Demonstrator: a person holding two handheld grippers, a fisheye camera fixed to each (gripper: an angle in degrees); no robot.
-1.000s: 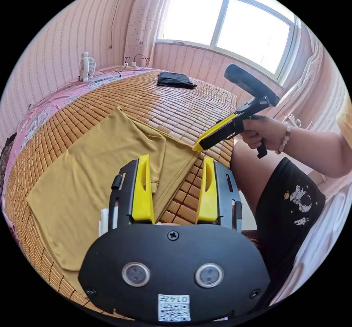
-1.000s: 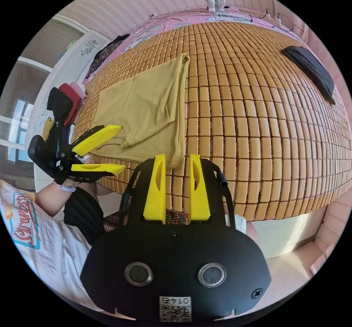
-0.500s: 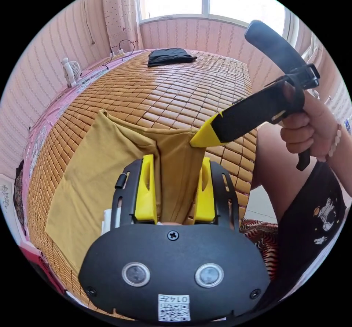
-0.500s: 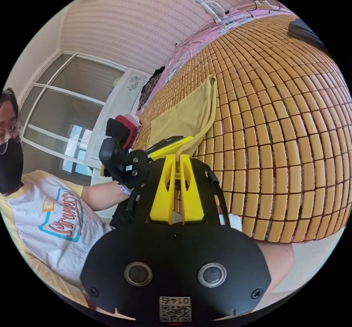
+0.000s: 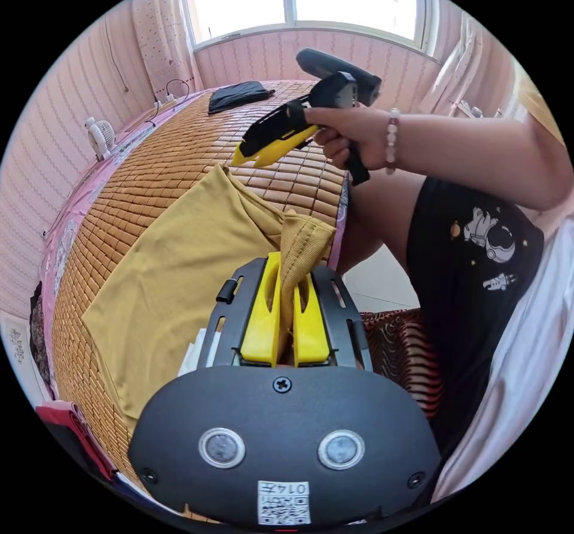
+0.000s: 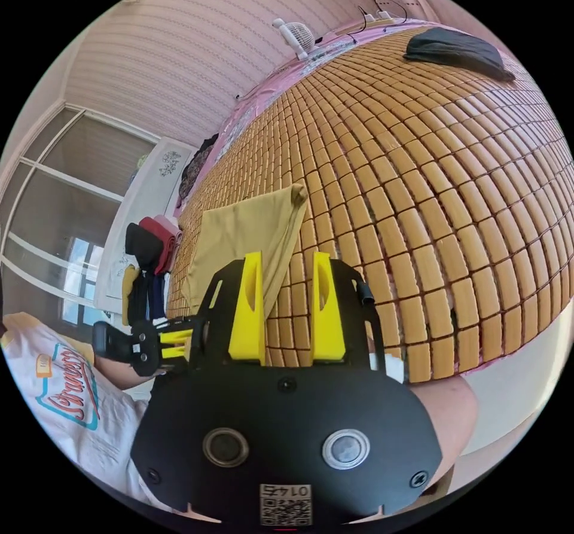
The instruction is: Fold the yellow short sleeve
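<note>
- The left gripper (image 5: 286,295) pinches a bunched ribbed edge of the yellow short sleeve (image 5: 179,265) at the near edge of the bamboo mat (image 5: 197,145); both jaws press on the cloth.
- The right gripper (image 6: 287,295) hangs above the mat with its jaws spread and nothing between them.
- The rest of the shirt lies flat, its long axis running away from the person across the mat.
- The left gripper is the nearer hold; the right appears to hover above the shirt's far corner, though fisheye distortion makes that uncertain.
</note>
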